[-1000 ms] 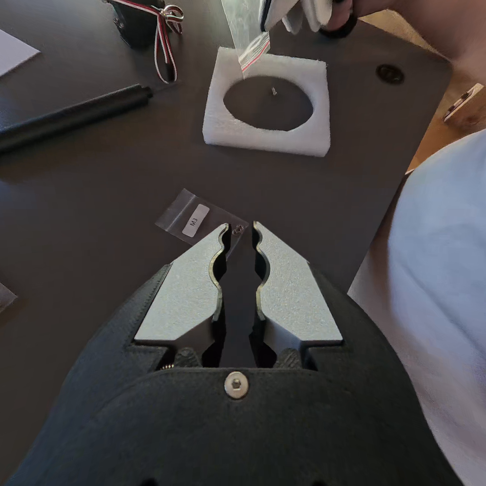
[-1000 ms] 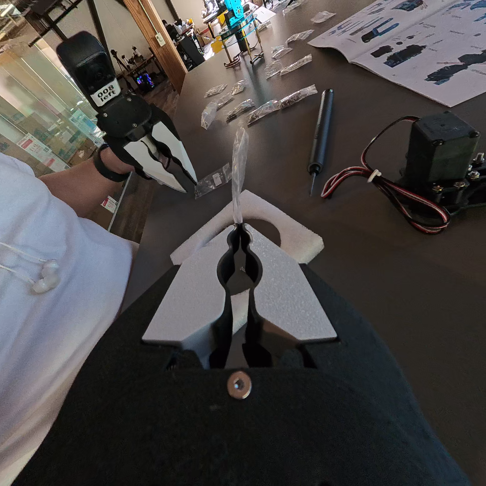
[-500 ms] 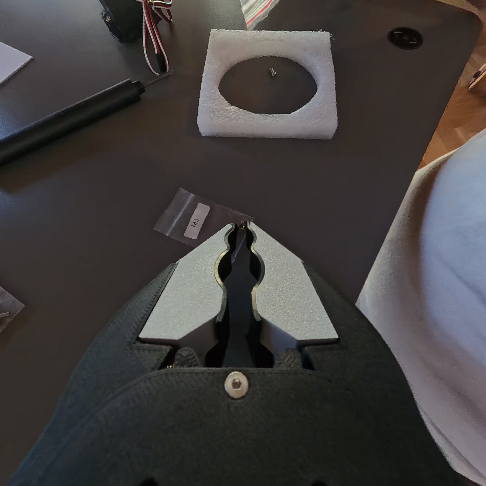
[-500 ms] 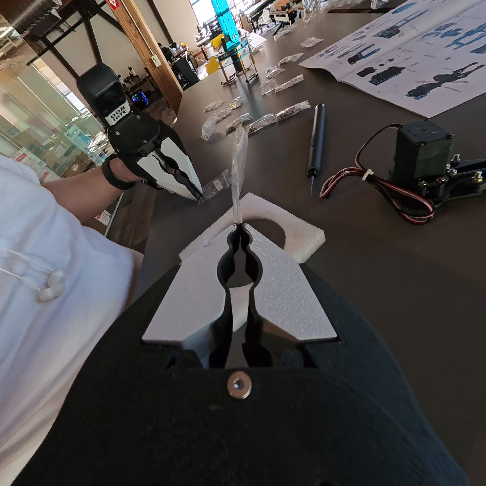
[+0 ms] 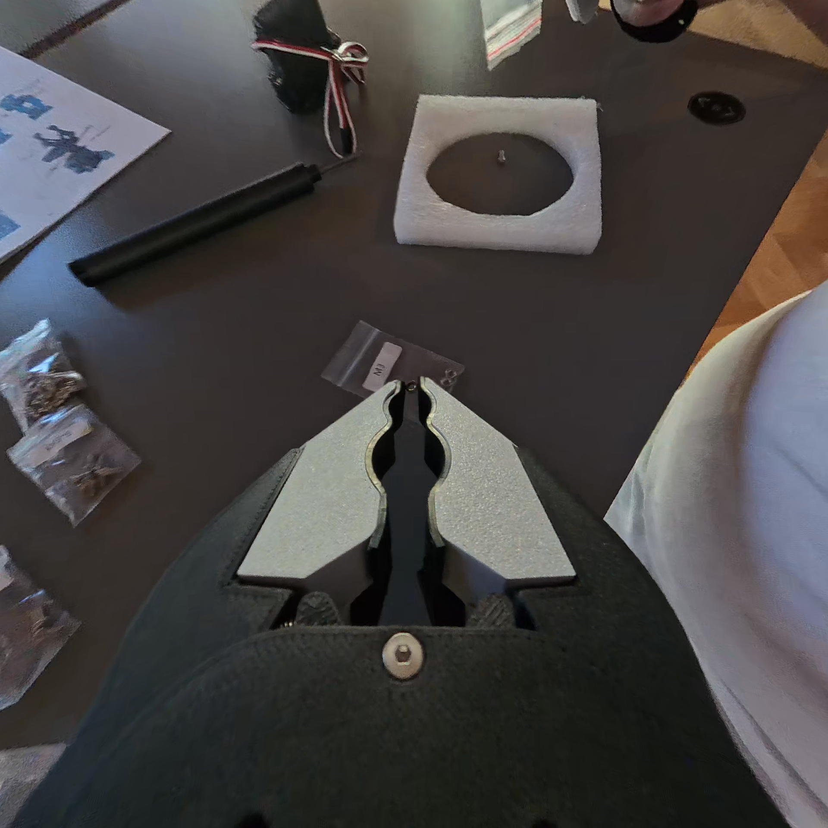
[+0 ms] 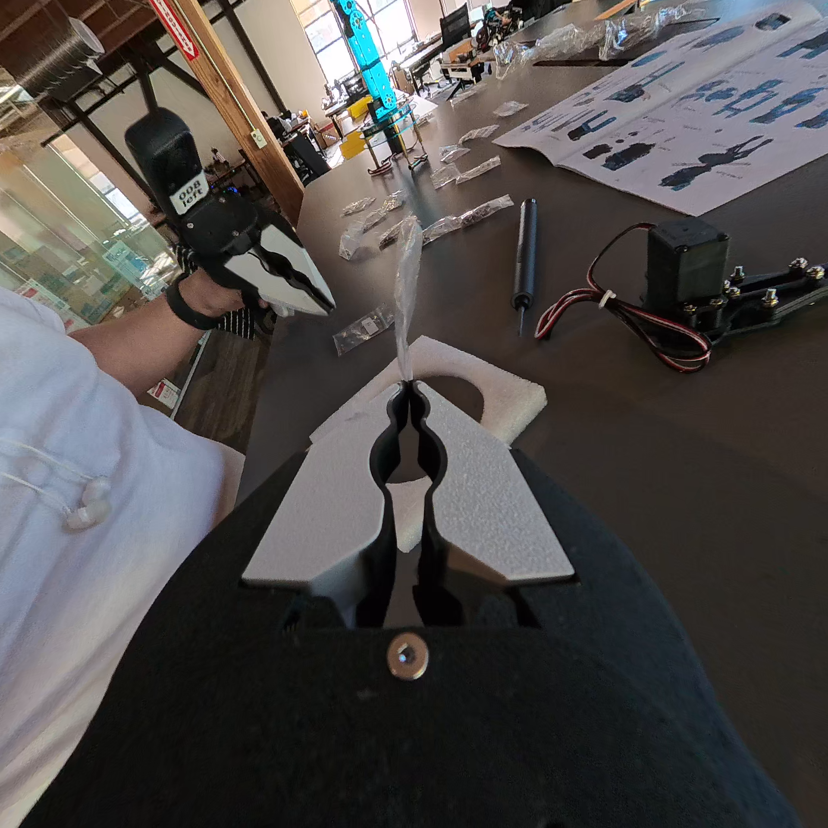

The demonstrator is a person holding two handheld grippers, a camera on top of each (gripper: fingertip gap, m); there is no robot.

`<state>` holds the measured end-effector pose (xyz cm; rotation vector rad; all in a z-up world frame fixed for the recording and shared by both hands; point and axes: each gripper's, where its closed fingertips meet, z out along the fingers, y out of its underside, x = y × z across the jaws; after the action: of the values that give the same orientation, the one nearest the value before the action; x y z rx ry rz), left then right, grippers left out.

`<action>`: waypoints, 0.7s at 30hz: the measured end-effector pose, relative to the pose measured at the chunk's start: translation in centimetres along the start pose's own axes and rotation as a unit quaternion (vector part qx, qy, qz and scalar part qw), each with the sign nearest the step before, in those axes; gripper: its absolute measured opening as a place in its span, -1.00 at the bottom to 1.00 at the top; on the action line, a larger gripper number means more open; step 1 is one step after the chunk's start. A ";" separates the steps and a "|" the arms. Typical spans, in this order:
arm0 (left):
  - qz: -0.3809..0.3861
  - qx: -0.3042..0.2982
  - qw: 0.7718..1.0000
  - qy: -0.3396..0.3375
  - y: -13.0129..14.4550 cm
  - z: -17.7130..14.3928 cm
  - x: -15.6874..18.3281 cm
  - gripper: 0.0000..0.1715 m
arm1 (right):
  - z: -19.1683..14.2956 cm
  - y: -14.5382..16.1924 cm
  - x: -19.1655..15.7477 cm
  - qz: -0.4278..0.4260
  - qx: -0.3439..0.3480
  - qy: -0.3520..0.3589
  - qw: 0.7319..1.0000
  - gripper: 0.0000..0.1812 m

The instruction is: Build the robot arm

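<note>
Left gripper (image 5: 411, 384) up close, fingers nearly together, pinching a tiny dark nut (image 5: 411, 383) at the very tips, right above a small labelled zip bag (image 5: 390, 361) lying flat on the dark table (image 5: 493, 313). Right gripper (image 6: 407, 384) is clamped on a clear plastic bag (image 6: 408, 273) (standing straight up from the tips). Beyond sits the white foam frame (image 5: 497, 172), one small screw (image 5: 500, 157) inside its oval cutout. Farther left, a black screwdriver (image 5: 197, 224), then a black servo (image 6: 685, 264) with its red-white wires.
</note>
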<state>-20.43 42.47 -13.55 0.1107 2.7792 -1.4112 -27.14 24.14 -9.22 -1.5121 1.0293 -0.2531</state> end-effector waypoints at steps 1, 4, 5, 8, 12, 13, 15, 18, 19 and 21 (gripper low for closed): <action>-0.008 0.006 1.000 -0.002 -0.3 -0.5 -0.3 -0.96 | 0.0 0.0 0.0 0.000 0.002 0.001 1.000 -1.00; -0.033 0.031 0.999 0.014 -1.5 -1.3 -0.3 -0.96 | -0.1 0.0 0.0 -0.001 0.004 0.005 1.000 -1.00; -0.039 0.039 0.998 0.024 -2.0 -1.2 -0.1 -0.96 | -0.1 0.1 0.0 -0.001 0.005 0.006 1.000 -1.00; -0.037 0.047 0.997 0.051 -3.6 0.3 1.0 -0.96 | -0.1 -0.1 0.1 0.001 0.016 0.011 1.000 -1.00; -0.030 0.046 0.994 0.092 -6.1 4.0 3.2 -0.95 | -0.1 -0.4 0.2 0.002 0.032 0.017 0.999 -1.00; -0.029 0.041 0.994 0.101 -6.5 5.1 3.8 -0.95 | -0.1 -0.4 0.2 0.002 0.033 0.019 0.999 -1.00; -0.017 0.020 0.993 0.114 -6.8 7.2 4.8 -0.95 | -0.1 -0.4 0.2 0.002 0.035 0.021 0.999 -1.00; 0.007 -0.014 0.993 0.115 -7.0 9.6 5.5 -0.95 | -0.4 -0.3 0.4 -0.001 0.036 0.031 0.999 -1.00; 0.008 -0.019 0.993 0.119 -7.2 10.1 5.6 -0.95 | -0.5 -0.3 0.5 -0.001 0.037 0.034 0.999 -1.00; 0.009 -0.034 0.991 0.130 -7.6 10.9 5.9 -0.95 | -0.9 -0.4 0.5 0.000 0.042 0.037 0.998 -1.00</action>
<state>-26.98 29.57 -14.19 0.3413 3.0210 -1.3868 -27.25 23.11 -8.86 -1.4352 1.0634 -0.3508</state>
